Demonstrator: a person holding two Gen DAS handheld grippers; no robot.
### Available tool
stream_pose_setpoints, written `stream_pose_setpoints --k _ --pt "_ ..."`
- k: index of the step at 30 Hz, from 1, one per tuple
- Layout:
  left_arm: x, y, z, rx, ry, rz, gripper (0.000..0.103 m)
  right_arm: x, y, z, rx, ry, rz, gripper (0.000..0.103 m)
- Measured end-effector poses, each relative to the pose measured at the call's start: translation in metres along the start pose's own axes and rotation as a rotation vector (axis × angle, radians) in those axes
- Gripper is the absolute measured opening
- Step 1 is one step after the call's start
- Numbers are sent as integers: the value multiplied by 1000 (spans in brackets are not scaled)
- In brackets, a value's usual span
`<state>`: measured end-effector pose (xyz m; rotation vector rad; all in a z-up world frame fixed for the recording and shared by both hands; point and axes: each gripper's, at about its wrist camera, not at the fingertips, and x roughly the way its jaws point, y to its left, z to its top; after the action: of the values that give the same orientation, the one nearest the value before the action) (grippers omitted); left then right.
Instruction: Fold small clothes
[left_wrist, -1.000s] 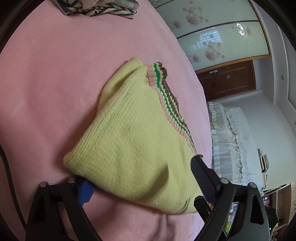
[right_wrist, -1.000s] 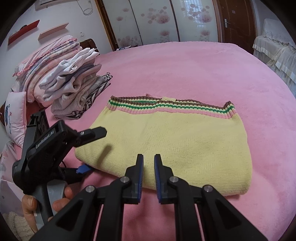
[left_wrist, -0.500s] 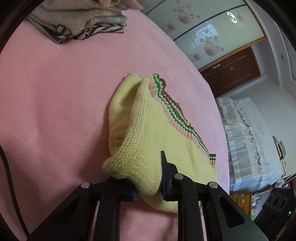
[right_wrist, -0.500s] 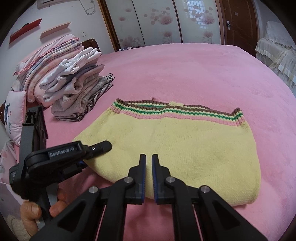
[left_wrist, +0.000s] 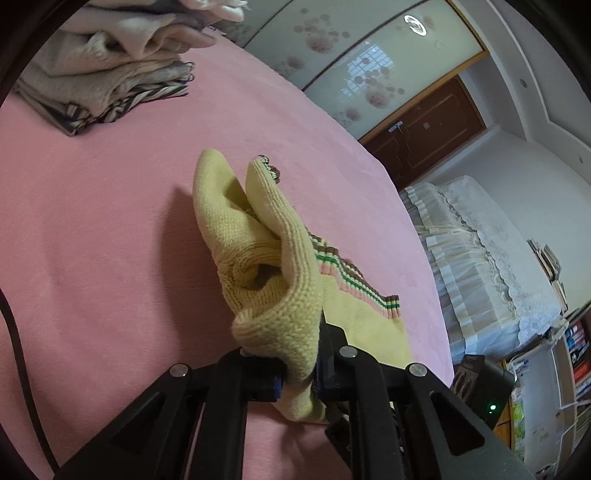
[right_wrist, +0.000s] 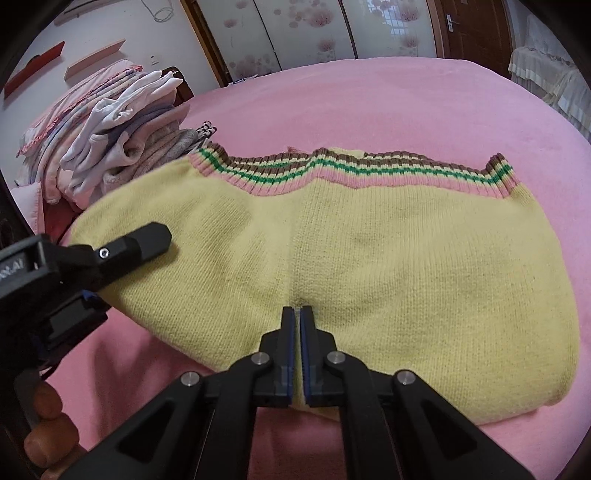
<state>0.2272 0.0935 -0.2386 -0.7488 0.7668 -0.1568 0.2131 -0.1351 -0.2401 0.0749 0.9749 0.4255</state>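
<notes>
A yellow knit garment (right_wrist: 388, 266) with a pink, green and brown striped hem lies on the pink bed (right_wrist: 406, 96). My left gripper (left_wrist: 299, 369) is shut on its near left corner and lifts that end, so the knit (left_wrist: 255, 258) stands bunched above the bed. It also shows in the right wrist view (right_wrist: 92, 273), at the garment's left edge. My right gripper (right_wrist: 297, 314) is shut on the near edge at the middle, with yellow knit showing between the pads.
A stack of folded clothes (right_wrist: 118, 147) sits on the bed at the left, also in the left wrist view (left_wrist: 103, 74). A white frilled bed (left_wrist: 480, 266) and a brown door (left_wrist: 432, 133) lie beyond the bed's far edge.
My left gripper closed on the garment's left corner and raised it. My right gripper moved forward onto the near edge and closed on it.
</notes>
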Motion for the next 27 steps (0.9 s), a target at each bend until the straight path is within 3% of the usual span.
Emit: stream_pose_setpoints --k 15,22,27 --pt "-12 -15 -3 99 -19 -18 7 -23 -12 13 55 -57 14 2" --pt "-13 -23 -3 145 -21 -18 7 8 -27 50 81 -26 58 2" --pt "-13 -34 -4 192 -22 -19 7 16 -30 55 73 -8 70 0"
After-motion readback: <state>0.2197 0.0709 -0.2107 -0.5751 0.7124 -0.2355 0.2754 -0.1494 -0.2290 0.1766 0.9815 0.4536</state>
